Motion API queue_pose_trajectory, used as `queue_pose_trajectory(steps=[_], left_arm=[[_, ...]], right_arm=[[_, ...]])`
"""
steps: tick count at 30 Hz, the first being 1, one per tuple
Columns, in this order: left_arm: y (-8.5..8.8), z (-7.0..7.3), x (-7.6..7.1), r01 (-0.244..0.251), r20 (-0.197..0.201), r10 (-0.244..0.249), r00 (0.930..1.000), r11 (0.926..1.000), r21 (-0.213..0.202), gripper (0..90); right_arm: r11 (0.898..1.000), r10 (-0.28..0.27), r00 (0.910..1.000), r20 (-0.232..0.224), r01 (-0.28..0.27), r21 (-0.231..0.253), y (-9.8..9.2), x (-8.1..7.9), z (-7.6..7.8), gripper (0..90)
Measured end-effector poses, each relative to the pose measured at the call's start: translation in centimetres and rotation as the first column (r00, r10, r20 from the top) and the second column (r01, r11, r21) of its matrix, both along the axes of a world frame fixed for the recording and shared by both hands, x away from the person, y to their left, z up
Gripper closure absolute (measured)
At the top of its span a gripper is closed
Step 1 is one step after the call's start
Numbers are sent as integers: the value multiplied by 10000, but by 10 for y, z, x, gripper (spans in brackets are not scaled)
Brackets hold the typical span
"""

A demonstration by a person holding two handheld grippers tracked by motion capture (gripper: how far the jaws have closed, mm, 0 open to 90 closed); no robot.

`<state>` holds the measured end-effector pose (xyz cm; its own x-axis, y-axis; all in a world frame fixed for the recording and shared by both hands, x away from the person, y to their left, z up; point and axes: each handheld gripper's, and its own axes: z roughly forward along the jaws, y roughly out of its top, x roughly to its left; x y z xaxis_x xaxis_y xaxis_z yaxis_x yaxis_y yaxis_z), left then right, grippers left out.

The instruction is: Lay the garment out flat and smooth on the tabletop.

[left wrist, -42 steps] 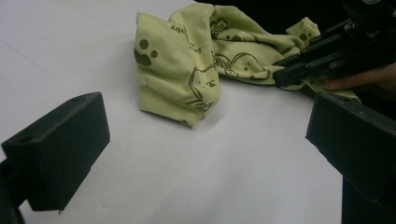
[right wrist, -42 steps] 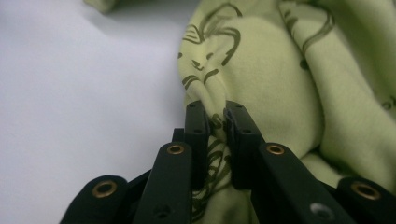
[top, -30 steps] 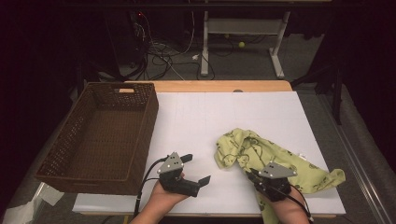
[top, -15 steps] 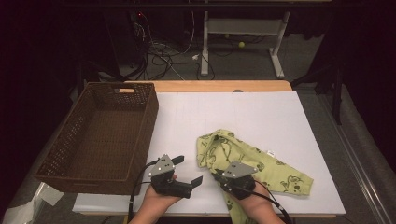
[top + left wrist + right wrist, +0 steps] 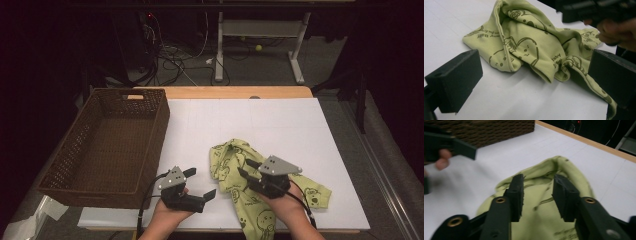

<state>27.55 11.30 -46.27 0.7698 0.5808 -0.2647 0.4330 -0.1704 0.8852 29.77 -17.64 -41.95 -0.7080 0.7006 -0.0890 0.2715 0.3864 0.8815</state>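
A crumpled yellow-green baby garment with dark cartoon prints lies on the white tabletop near the front edge. My right gripper hovers over its middle. In the right gripper view, that gripper has its jaws partly apart and the garment shows flat beneath them. My left gripper sits just left of the cloth, open wide and pointing toward it. In the left gripper view, the folded garment lies ahead of that gripper, and its right jaw rests by a cloth edge.
A dark wicker basket stands empty at the table's left, close to my left hand. The wooden table edge runs along the back. Cables and desk legs lie on the floor beyond.
The right gripper dragged the garment leftward toward the table's middle, then drew back slightly to the right while the cloth stayed. The left gripper turned a little toward the cloth.
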Motion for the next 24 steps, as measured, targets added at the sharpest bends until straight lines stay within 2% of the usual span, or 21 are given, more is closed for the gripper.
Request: queue_pose_trajectory(steps=[3, 5, 9, 11, 12, 14, 15, 16, 17, 20, 22, 24], left_arm=[[1, 1, 0, 8, 23, -7, 10000, 10000, -95, 0], [3, 2, 0, -23, 26, 23, 10000, 9999, -163, 0], [4, 1, 0, -23, 3, 24, 10000, 9998, -190, 0], [3, 1, 0, 0, -5, 0, 10000, 9998, -188, 0], [3, 1, -1, 22, -3, -22, 10000, 9998, -185, 0], [2, 2, -1, 39, 6, -39, 10000, 9998, -177, 0], [2, 2, -1, 48, 8, -48, 10000, 9998, -166, 0], [1, 2, -1, 55, 5, -55, 10000, 9999, -152, 0], [1, 2, -1, 69, -8, -69, 10000, 9999, -143, 0], [0, 2, -1, 160, -98, -161, 9998, 9998, -129, 0], [-1, 2, 0, 192, -174, -195, 9997, 9997, -152, 0], [-4, 1, 0, 238, -226, -240, 9995, 9997, -70, 0]], right_arm=[[9986, -269, 9996, 10, 269, -455, 3, 24, 2, 651], [9975, -387, 9992, -45, 384, -595, 7, 36, 4, 651], [9927, -472, 9988, 91, 480, -1102, 23, 59, 11, 644], [9891, -441, 9989, -128, 418, -1415, 32, 70, 11, 634], [9831, -489, 9985, -226, 442, -1775, 38, 75, 9, 634], [9736, -500, 9984, -249, 432, -2241, 46, 81, 3, 686], [9704, -547, 9981, -278, 466, -2368, 49, 83, 1, 755], [9695, -550, 9982, -245, 476, -2404, 49, 83, 0, 862], [9698, -538, 9984, -158, 485, -2390, 48, 83, 0, 880], [9789, -599, 9980, 178, 622, -1946, 37, 76, 8, 888], [9841, -749, 9957, 545, 826, -1574, 20, 67, 16, 887], [9867, -958, 9931, 677, 1037, -1249, 4, 59, 20, 886]])
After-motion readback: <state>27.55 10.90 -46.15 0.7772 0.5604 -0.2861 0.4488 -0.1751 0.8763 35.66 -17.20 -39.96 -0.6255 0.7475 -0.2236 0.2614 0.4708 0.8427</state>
